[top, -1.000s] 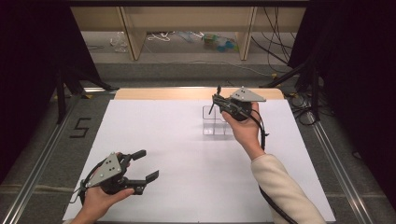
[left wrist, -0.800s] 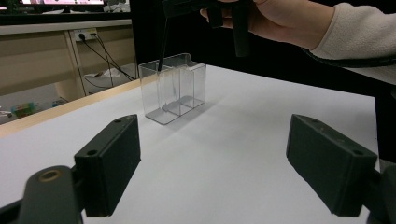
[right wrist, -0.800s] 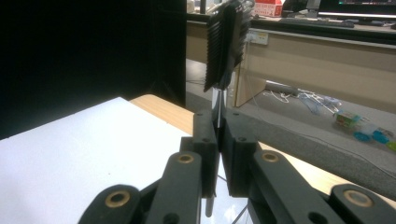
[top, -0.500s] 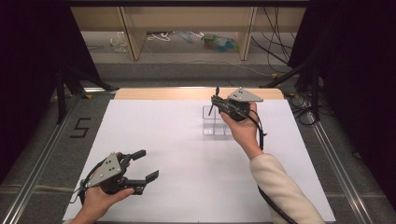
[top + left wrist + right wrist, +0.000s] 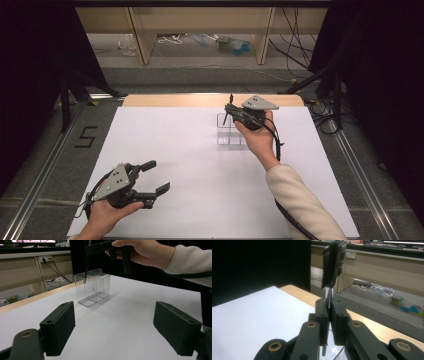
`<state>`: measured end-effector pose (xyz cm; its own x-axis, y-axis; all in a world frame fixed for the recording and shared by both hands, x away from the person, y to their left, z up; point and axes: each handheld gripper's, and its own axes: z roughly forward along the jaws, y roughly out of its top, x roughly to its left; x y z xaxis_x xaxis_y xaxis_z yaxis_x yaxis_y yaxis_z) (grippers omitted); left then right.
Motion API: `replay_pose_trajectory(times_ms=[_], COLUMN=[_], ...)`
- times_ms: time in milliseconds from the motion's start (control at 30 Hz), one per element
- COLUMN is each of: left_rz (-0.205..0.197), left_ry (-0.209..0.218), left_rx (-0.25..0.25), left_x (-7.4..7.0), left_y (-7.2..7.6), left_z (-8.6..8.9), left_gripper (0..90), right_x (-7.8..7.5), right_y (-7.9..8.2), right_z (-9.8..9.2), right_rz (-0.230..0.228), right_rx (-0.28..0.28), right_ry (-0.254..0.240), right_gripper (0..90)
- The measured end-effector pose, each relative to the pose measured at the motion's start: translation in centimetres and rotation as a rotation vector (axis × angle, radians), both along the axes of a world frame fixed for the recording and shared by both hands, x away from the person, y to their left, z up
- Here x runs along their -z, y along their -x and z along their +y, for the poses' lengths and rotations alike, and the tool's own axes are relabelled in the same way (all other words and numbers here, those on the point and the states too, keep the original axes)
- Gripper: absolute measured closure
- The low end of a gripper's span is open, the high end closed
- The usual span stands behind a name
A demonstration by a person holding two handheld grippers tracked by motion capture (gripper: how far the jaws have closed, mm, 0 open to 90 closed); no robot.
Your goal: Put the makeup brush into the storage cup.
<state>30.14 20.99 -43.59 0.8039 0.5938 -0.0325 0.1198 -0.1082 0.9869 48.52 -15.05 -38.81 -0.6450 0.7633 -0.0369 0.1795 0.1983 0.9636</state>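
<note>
- The thing in hand is a black brush (image 5: 332, 263) with a thin handle. It stands upright above the clear organizer (image 5: 231, 131), near the far edge of the table, and its lower end already reaches down into one compartment, as the left gripper view shows.
- The right gripper (image 5: 233, 111) holds it: both jaws are closed tight on the thin handle, below the bristle head.
- I judge the brush to be light and stiff, and the handle looks smooth, so it can slip or turn between the pads. The best place to take hold is the middle of the handle, as now, and not the bristles, which are soft and would bend.
- The organizer is of clear plastic with thin walls, and it looks light too. A push from the side with the handle may move it or tip it, so the brush should go straight down.
- The left gripper (image 5: 150, 180) hangs over the near left part of the table with its jaws wide apart and nothing between them, well apart from the organizer.
- The white table (image 5: 190, 165) is bare around the organizer, so there is much room to move. Only the wooden far edge (image 5: 175, 100) is close behind the organizer.
</note>
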Motion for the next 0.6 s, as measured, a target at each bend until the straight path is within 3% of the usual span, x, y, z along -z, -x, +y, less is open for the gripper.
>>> replay_pose_trajectory(times_ms=[600], left_rz=[0.000], left_ry=[0.000], left_rx=[0.001], left_x=[-0.01], left_y=[0.02], left_z=[0.01], left_gripper=[17.7], right_x=[0.57], right_y=[-0.31], right_z=[0.58], right_rz=[0.012], right_rx=[-0.006], right_ry=[0.022], right_gripper=[85.3])
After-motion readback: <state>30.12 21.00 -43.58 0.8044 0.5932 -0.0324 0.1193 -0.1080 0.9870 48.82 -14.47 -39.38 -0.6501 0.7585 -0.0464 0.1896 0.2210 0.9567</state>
